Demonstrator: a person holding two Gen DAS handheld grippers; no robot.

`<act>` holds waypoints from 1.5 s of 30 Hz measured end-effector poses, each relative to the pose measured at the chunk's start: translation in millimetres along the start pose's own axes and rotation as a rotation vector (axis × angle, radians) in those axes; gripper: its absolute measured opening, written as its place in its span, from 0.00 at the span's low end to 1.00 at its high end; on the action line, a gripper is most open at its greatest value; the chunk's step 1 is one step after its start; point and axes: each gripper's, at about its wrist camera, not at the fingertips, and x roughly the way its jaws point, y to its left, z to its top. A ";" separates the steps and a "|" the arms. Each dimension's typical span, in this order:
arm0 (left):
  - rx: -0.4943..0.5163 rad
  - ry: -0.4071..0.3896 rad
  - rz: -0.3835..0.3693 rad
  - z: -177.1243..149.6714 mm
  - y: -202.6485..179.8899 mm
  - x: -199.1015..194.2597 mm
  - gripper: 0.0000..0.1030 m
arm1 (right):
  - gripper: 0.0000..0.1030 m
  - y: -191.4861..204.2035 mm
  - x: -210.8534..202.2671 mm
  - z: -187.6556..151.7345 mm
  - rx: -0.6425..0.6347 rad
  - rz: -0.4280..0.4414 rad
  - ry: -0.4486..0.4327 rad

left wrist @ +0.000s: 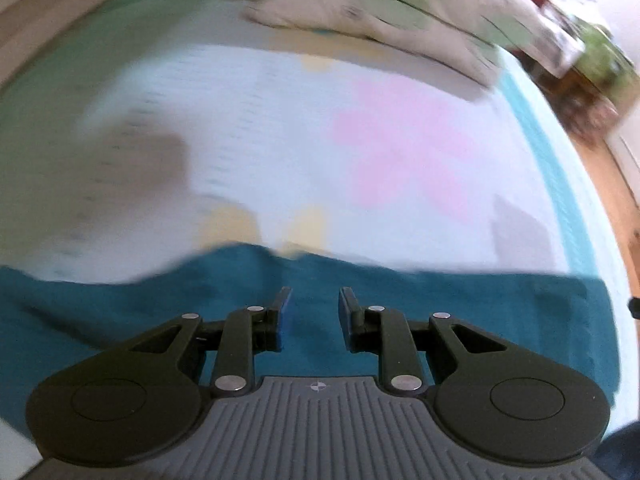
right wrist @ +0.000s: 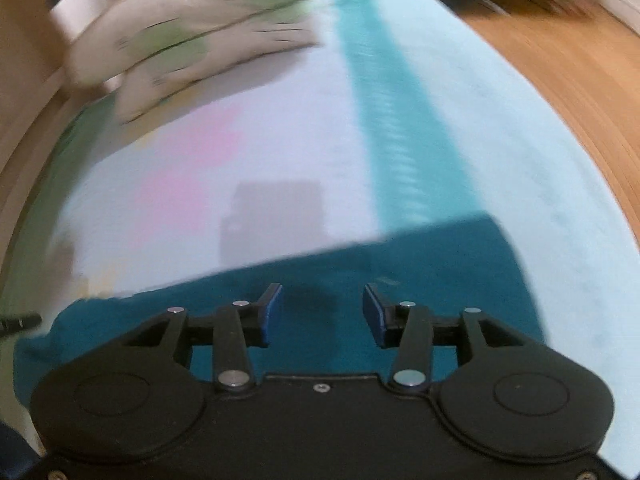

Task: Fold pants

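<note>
Both the left tongs (left wrist: pixel 313 312) and right tongs (right wrist: pixel 322 314) hang apart and empty over the teal pants (left wrist: pixel 460 312) on the bed (left wrist: pixel 280 140).

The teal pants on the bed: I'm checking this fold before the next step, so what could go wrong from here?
1. Both the left gripper and the right gripper are open with nothing between the fingers, so the pants lie loose and may shift.
2. The pants' far edge looks wavy in the left view, so a crooked fold could be pressed in.
3. Both views are blurred, so a corner could be missed.
</note>
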 end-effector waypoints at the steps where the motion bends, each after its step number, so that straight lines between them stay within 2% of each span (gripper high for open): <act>1: 0.019 0.015 -0.019 -2.8 -12.1 5.9 0.23 | 0.54 -13.6 -1.6 -1.8 0.042 -0.010 0.010; 6: 0.118 0.080 -0.055 -16.7 -63.6 33.8 0.23 | 0.56 -76.7 -2.6 -10.1 0.193 -0.016 0.040; 11: 0.180 0.139 -0.076 -35.3 -97.9 56.1 0.23 | 0.59 -114.8 5.1 -23.4 0.224 -0.063 0.065; 16: 0.219 0.197 -0.071 -45.6 -108.7 73.3 0.23 | 0.59 -141.0 16.3 -49.4 0.236 -0.129 0.105; 19: 0.231 0.209 -0.059 -47.5 -105.9 78.5 0.23 | 0.59 -149.4 20.4 -61.1 0.249 -0.124 0.126; 20: 0.234 0.211 -0.055 -46.9 -108.6 81.0 0.23 | 0.57 -150.1 20.0 -63.9 0.252 -0.113 0.126; 22: 0.240 0.215 -0.051 -48.9 -114.6 84.0 0.23 | 0.30 -149.3 17.6 -68.1 0.249 -0.080 0.114; 23: 0.243 0.216 -0.051 -49.6 -115.8 83.8 0.23 | 0.21 -148.0 15.5 -69.5 0.244 -0.080 0.099; 28: 0.276 0.212 -0.059 -52.5 -119.5 76.6 0.23 | 0.12 -147.0 -11.8 -80.0 0.262 -0.004 0.056; 31: 0.291 0.219 -0.060 -54.3 -122.3 77.3 0.23 | 0.14 -150.6 -10.9 -88.1 0.231 -0.057 0.092; 32: 0.294 0.222 -0.058 -55.0 -123.6 78.2 0.23 | 0.21 -153.6 -8.8 -90.4 0.233 -0.068 0.102; 35: 0.307 0.224 -0.062 -56.8 -126.8 78.3 0.23 | 0.27 -160.2 -12.1 -94.1 0.257 -0.046 0.049; 38: 0.307 0.220 -0.058 -56.6 -127.9 76.8 0.23 | 0.54 -163.1 -13.2 -95.9 0.269 -0.002 0.022; 39: 0.301 0.219 -0.057 -56.2 -127.9 77.1 0.23 | 0.58 -163.9 -11.1 -95.7 0.263 0.011 0.020; 42: 0.283 0.221 -0.057 -55.3 -127.9 78.1 0.23 | 0.58 -167.1 -1.6 -96.6 0.255 0.035 0.022; 45: 0.280 0.225 -0.055 -55.3 -129.9 81.3 0.23 | 0.58 -174.8 10.1 -101.6 0.290 0.128 0.036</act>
